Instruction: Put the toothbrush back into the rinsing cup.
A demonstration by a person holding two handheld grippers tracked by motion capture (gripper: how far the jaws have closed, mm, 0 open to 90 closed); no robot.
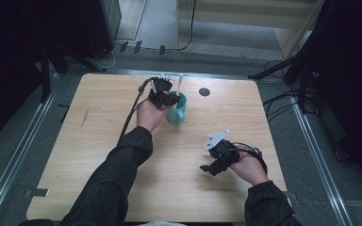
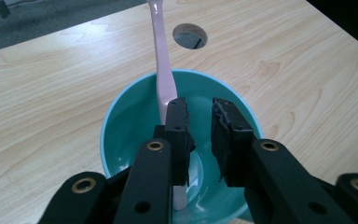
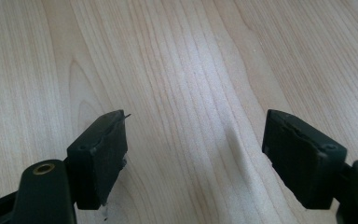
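— Surface?
— Pale wood-grain table [image 1: 122, 155], rounded corners, dark round cable hole [image 1: 204, 92] near the far edge. Same hole [image 2: 189, 36] seen past the cup in the left gripper view. Metal rails [image 1: 19, 155] along both sides, grey floor [image 1: 217, 37] beyond, black drapes [image 1: 9, 70] left and right, loose cables [image 1: 278, 101] off the right edge, a light wooden panel [image 1: 245, 14] at the back.

— Cup?
— Teal mug [image 1: 176, 110] upright toward the far middle of the table, handle facing the near side. Pale pink toothbrush [image 2: 163, 65] standing inside the mug [image 2: 121, 126], leaning on the far rim, its stem sticking up past it; white top [image 1: 180, 82] visible from above.

— Left gripper?
— Left gripper [image 2: 199, 126] right over the mug mouth, pointing down into it. Jaws parted narrowly, nothing clamped between the pads; toothbrush stem lying against the outer side of one jaw, not in the gap. Seen from above at the mug's left rim [image 1: 167, 98].

— Right gripper?
— Right gripper [image 3: 193, 154] well apart from the mug, low over bare wood at the near right [image 1: 212, 167]. Jaws spread wide, nothing between them.
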